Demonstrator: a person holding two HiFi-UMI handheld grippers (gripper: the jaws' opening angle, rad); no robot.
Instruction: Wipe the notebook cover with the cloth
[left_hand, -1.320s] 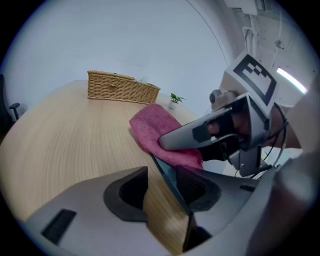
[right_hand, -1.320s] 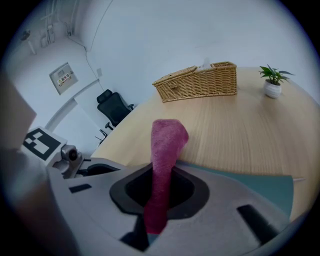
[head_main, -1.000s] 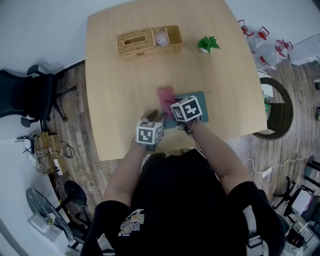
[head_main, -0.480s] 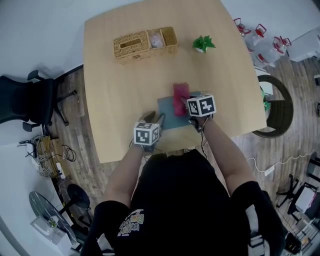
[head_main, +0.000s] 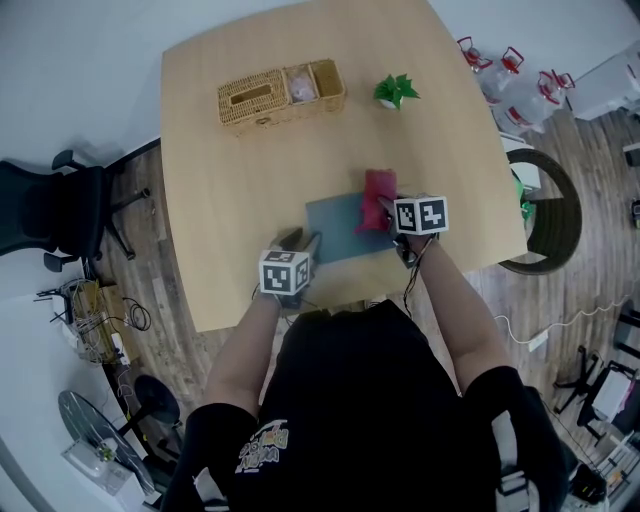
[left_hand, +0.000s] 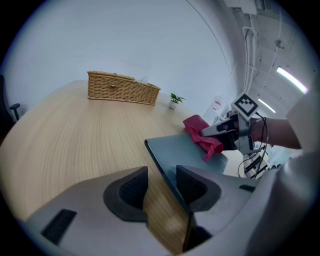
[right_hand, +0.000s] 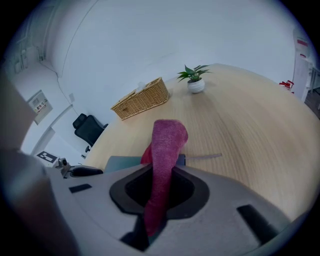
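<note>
A teal notebook (head_main: 335, 228) lies flat near the table's front edge. My right gripper (head_main: 388, 212) is shut on a red cloth (head_main: 377, 195), which rests on the notebook's right part. In the right gripper view the cloth (right_hand: 165, 147) hangs up out of the shut jaws. My left gripper (head_main: 300, 244) stands open at the notebook's left edge. In the left gripper view that edge (left_hand: 167, 172) runs between the jaws; the right finger (left_hand: 195, 184) sits over the cover, and bare wood shows beside the left finger.
A wicker basket (head_main: 280, 92) and a small potted plant (head_main: 395, 90) stand at the far side of the wooden table (head_main: 230, 180). An office chair (head_main: 50, 210) is on the floor at the left, and water jugs (head_main: 520, 85) at the right.
My right gripper has dragged the cloth rightward over the notebook cover. The left gripper has stayed at the notebook's left edge.
</note>
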